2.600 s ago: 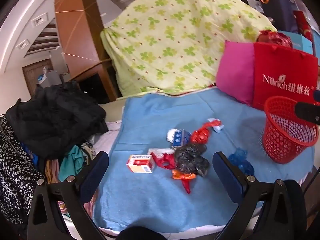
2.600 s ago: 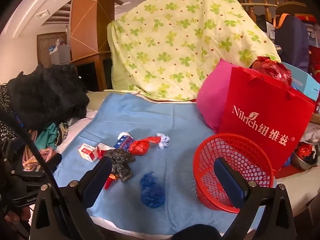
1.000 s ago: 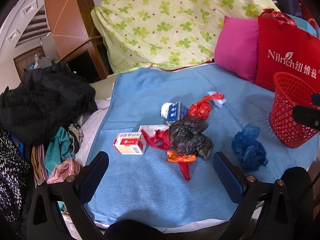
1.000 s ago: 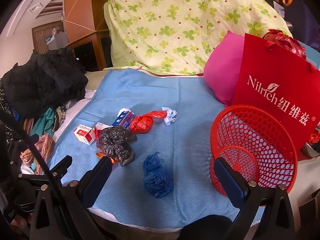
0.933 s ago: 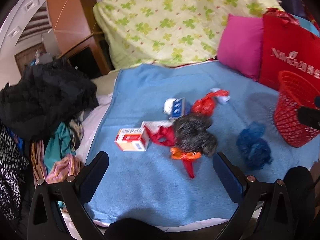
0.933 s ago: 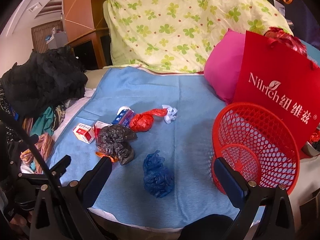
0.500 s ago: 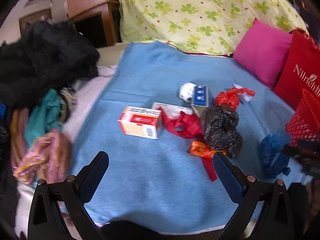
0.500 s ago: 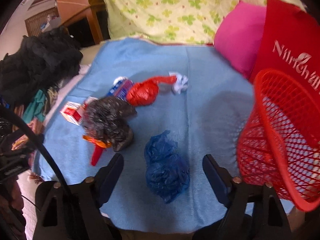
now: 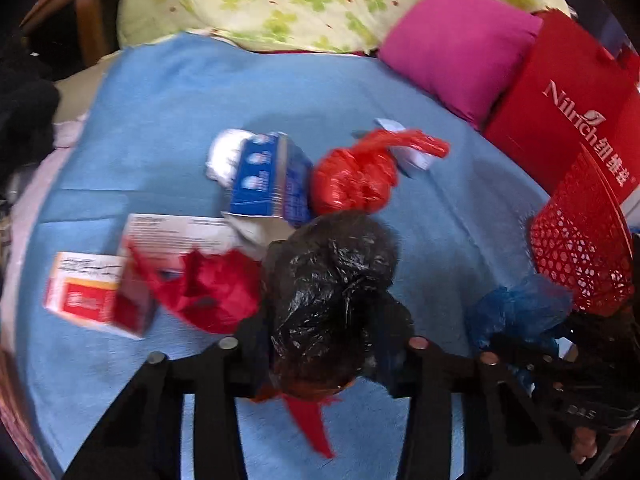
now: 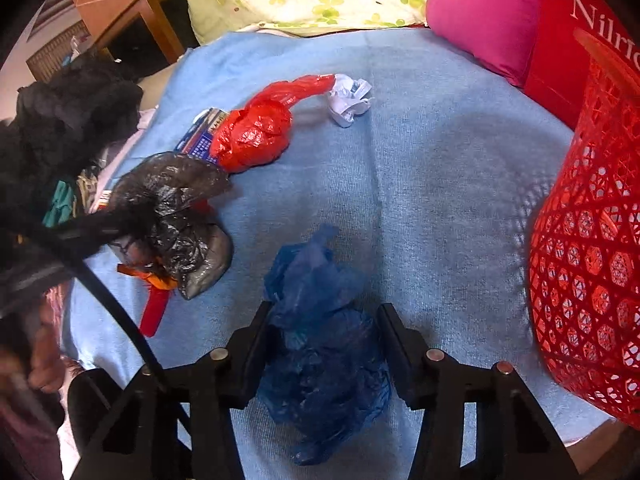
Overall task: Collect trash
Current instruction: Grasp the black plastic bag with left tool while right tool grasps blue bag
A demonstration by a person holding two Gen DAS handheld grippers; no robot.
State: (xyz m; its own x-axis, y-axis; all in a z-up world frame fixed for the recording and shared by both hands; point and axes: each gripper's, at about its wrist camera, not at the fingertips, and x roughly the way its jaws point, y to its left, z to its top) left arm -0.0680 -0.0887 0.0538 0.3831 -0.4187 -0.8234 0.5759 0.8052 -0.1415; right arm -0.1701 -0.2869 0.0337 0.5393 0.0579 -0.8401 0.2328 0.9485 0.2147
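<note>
While the black bag (image 9: 328, 292) sits between left jaws, the blue bag (image 10: 320, 344) fills right jaws.

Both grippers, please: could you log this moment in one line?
left gripper: around black bag | right gripper: around blue bag | red basket: beside

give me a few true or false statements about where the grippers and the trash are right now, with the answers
1. The left gripper has its fingers on either side of the black plastic bag. True.
2. The right gripper is around the red plastic bag. False: it straddles the blue plastic bag; the red one lies farther off, untouched.
3. The red mesh basket stands to the right of the blue bag. True.
4. The crumpled white paper is already in the basket. False: it lies on the blue blanket, beside the red bag's tail.
5. The red and white box lies left of the black bag. True.
</note>
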